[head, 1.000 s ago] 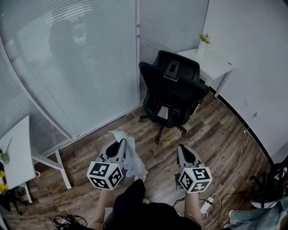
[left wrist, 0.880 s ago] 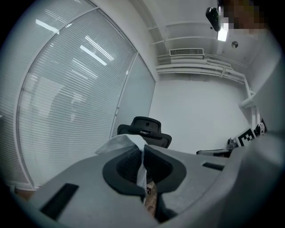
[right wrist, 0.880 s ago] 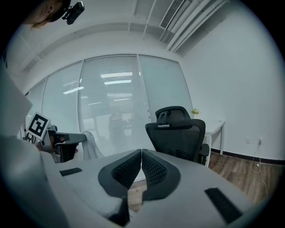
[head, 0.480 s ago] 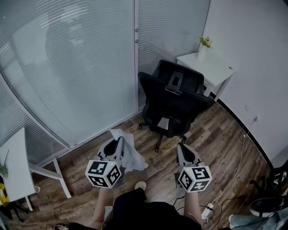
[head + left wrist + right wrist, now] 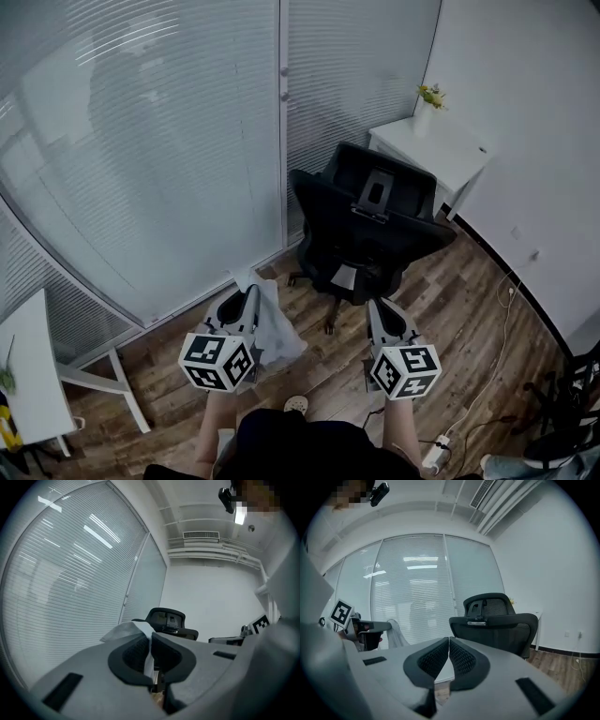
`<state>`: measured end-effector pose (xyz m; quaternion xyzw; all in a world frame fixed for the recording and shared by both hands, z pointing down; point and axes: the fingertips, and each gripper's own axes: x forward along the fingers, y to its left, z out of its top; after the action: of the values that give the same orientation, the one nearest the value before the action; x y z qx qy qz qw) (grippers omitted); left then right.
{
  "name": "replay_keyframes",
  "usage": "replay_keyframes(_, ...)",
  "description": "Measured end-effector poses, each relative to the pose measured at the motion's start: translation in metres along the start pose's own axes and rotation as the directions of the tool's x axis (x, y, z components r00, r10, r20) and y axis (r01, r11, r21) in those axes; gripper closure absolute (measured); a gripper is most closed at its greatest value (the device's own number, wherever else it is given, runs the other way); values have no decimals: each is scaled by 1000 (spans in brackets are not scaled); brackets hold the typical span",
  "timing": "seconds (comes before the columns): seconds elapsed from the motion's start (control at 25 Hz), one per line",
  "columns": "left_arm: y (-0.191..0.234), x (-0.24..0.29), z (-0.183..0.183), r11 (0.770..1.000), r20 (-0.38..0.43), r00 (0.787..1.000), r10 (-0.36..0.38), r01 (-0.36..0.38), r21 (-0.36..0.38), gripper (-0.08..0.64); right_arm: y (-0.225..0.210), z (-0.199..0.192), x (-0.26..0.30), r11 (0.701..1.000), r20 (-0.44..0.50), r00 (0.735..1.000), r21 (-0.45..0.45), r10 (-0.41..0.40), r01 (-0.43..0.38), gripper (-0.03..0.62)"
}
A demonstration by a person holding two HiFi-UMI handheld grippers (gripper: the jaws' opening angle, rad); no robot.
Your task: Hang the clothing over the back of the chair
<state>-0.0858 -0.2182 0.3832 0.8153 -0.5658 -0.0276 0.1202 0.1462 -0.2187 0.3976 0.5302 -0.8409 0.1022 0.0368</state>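
**Left gripper** [image 5: 150,641]: jaws clenched on a fold of the pale clothing [image 5: 278,328]. The cloth stands up between the pads and hangs down on this gripper's right side. The grasp is on one small fold only.

**Right gripper** [image 5: 449,645]: jaws pressed together with nothing between them. It carries no part of the garment.

**Surroundings:** both grippers are held about level, side by side. The black office chair [image 5: 367,225] stands ahead of them and well apart, and its backrest appears to be turned toward them, headrest on top. A window wall with blinds [image 5: 141,141] runs to the left of the left gripper. A white desk [image 5: 439,155] stands beyond the chair, right of the right gripper.

**Assessment:** this is the carrying stage, and the garment has not reached the chair.

**Recommendation:**
- Bring the left gripper in above the top edge of the backrest, high enough that the hanging cloth clears it.
- Take a second edge with the right gripper to spread the cloth.
- Release only once fabric falls on both sides, or it is likely to slide off the mesh.
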Motion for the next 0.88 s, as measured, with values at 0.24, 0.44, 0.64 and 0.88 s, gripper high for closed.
replay_keyframes(0.24, 16, 22, 2, 1000, 5, 1000, -13, 13, 3, 541, -7, 2, 23, 1000, 11, 1000, 14, -21, 20, 564)
replay_keyframes(0.44, 29, 25, 6, 1000, 10, 1000, -5, 5, 8, 541, -3, 10, 36, 1000, 25, 1000, 8, -11, 11, 563)
replay_keyframes(0.64, 38, 18, -3, 1000, -14, 1000, 8, -8, -3, 541, 6, 1, 39, 1000, -2, 1000, 10, 2, -2, 564)
replay_keyframes(0.88, 46, 7, -19, 999, -48, 998, 28, -29, -17, 541, 11, -9, 39, 1000, -27, 1000, 15, 9, -9, 565)
